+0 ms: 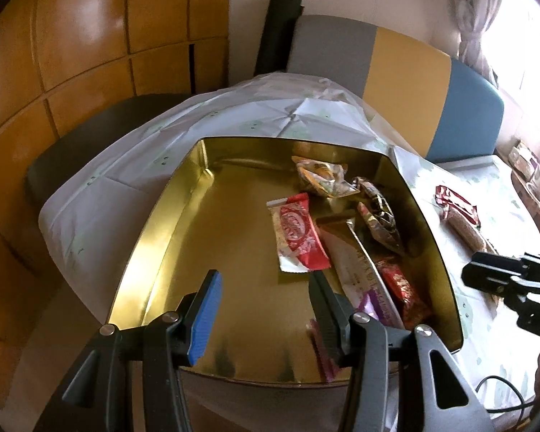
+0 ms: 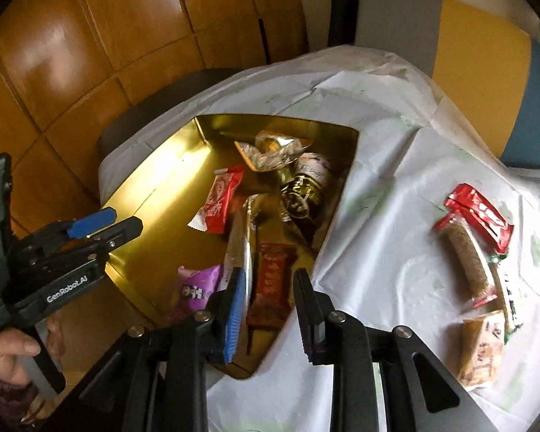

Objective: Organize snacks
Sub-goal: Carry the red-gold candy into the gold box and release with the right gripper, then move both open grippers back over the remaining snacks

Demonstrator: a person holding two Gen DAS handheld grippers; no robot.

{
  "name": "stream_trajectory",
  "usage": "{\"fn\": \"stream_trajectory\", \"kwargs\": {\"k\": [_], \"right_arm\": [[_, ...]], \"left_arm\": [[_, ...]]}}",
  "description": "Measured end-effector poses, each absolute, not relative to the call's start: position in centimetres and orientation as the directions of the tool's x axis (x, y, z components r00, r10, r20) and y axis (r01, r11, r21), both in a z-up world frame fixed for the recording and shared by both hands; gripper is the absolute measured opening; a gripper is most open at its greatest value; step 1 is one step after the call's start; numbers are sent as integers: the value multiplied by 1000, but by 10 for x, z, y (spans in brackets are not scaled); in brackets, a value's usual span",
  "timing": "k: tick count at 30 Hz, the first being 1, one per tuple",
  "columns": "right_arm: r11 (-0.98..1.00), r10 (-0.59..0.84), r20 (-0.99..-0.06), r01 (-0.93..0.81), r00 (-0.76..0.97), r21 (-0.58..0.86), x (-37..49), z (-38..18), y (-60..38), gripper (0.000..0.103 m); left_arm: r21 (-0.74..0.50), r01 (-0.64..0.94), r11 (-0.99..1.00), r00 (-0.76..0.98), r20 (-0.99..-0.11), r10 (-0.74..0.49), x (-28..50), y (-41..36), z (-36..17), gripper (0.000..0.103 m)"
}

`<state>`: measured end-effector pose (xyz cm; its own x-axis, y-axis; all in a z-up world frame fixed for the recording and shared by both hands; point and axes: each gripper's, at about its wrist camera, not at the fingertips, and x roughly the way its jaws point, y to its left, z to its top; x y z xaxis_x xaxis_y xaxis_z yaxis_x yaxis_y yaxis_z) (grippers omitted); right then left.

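Note:
An open gold tin sits on the white tablecloth and holds several wrapped snacks. Among them are a red-and-white packet, a purple packet, a long silver packet and a red-brown bar. My left gripper hangs open over the tin's bare near floor, holding nothing. My right gripper hovers at the tin's right near corner. Its jaws stand apart above the red-brown bar, which lies in the tin. More snacks lie on the cloth: a red packet, a brown bar in clear wrap and an orange packet.
The tablecloth drapes over the table's far edge. A dark chair stands at the far left, and a grey, yellow and blue chair back behind. Wooden panelling fills the left. A person's hand grips the left tool's handle. A cable lies near right.

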<state>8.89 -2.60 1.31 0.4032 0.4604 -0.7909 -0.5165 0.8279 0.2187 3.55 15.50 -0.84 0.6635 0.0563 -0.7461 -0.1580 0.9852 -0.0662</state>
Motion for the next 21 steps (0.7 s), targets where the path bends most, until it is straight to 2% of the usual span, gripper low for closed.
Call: {"fn": "stream_trajectory", "kwargs": {"k": [3, 6, 8, 10, 15, 21], "right_arm": [[841, 451, -782, -498, 431, 212, 87, 17, -38, 36], [856, 432, -775, -481, 460, 191, 81, 22, -55, 39], [866, 419, -775, -466, 474, 182, 79, 22, -67, 48], [878, 400, -774, -448, 491, 169, 77, 22, -82, 51], [913, 339, -788, -382, 513, 144, 77, 17, -121, 52], [953, 249, -802, -285, 542, 102, 79, 14, -175, 58]], "left_arm": [[-56, -147, 988, 663, -746, 57, 36, 149, -7, 51], [-47, -135, 990, 664, -746, 55, 35, 144, -6, 51], [-40, -123, 992, 663, -747, 52, 35, 139, -5, 51], [-36, -110, 993, 664, -747, 47, 35, 134, -3, 51], [-17, -76, 997, 667, -744, 38, 35, 120, 0, 51], [1, -36, 999, 668, -743, 25, 35, 104, 3, 51]]}}
